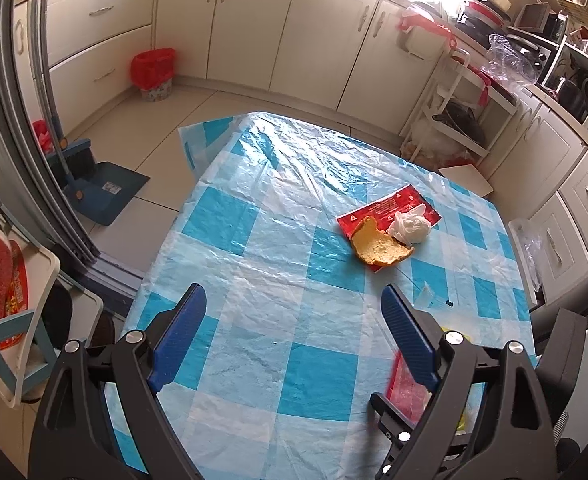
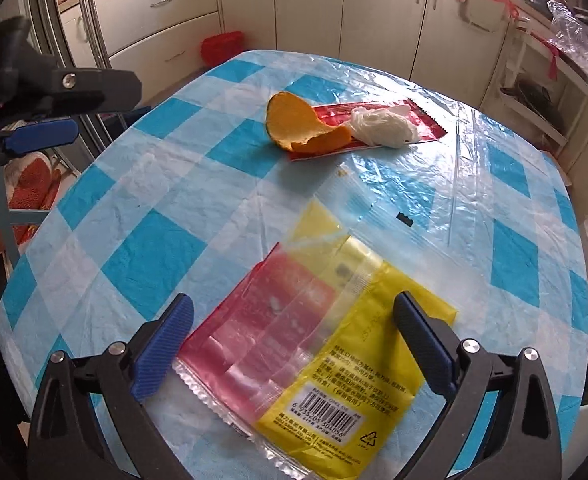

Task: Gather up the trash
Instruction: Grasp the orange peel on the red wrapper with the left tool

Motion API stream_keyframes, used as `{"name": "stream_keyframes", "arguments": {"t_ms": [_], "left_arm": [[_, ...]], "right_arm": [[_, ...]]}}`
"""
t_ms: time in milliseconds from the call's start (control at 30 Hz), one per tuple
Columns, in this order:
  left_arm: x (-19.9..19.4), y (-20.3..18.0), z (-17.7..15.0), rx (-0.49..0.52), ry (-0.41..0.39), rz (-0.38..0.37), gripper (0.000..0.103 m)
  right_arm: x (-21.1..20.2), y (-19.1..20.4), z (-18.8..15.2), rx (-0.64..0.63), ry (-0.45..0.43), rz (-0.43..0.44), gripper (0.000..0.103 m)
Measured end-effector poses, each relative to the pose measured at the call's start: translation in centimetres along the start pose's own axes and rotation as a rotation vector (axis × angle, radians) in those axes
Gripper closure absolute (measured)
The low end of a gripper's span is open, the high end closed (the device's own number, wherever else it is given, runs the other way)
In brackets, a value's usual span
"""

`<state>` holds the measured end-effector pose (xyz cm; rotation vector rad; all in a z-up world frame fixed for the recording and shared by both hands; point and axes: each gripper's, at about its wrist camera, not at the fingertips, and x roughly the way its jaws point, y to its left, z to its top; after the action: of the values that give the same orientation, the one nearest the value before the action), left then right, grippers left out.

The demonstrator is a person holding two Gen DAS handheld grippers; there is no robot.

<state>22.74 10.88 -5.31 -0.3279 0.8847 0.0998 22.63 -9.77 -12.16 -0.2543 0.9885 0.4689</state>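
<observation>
Our left gripper [image 1: 294, 312] hangs released over the blue-check tablecloth [image 1: 253, 240], w/ orange peel [image 1: 380, 250], tissue wad [image 1: 410, 228] & red wrapper [image 1: 390, 206] ahead. Right view: our right gripper [image 2: 294, 324] gapes, pads astride but not pressing the red-yellow packet [image 2: 314, 352] lying flat.

yellow and red wrapper [image 2: 310, 352]: motion-blurred across its red half, upper print unreadable; lower corner runs off the frame's bottom edge. in the left wrist view the same wrapper [image 1: 408, 394] is mostly hidden behind a blue finger [image 1: 410, 340]. small black fleck [image 2: 405, 219] beyond the wrapper: too small to identify.
</observation>
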Motion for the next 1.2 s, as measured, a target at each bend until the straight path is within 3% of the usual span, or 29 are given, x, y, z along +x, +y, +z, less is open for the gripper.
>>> {"name": "stream_keyframes", "arguments": {"t_ms": [267,433,833,900,1067,1133,1200], "left_arm": [[1.5,-1.0,0.1,0.047,0.031,0.03,0.018],[3.9,-3.0,0.8,0.118,0.032,0.064,0.018],[9.9,-7.9,3.2,0.278,-0.012,0.093,0.019],[10.8,-8.2,3.5,0.29,-0.011,0.092,0.027],[12.0,-9.1,3.6,0.306,0.019,0.059,0.086],[11.6,-9.2,3.2,0.314,0.024,0.047,0.095],[10.9,-9.2,2.9,0.31,0.029,0.038,0.096]], "right_arm": [[-1.3,-3.7,-1.3,-0.001,0.013,-0.017,0.012],[-2.1,-6.2,-2.2,0.085,0.003,-0.024,0.013],[-3.8,-7.7,-1.9,0.098,-0.05,-0.087,0.009],[-3.9,-8.7,-2.3,0.119,-0.038,-0.094,0.009],[-3.0,-10.3,-2.5,0.204,0.0,-0.057,0.009],[-2.6,-10.7,-2.4,0.239,0.014,-0.027,0.009],[-2.5,-10.7,-2.1,0.264,0.014,-0.007,0.008]]}}
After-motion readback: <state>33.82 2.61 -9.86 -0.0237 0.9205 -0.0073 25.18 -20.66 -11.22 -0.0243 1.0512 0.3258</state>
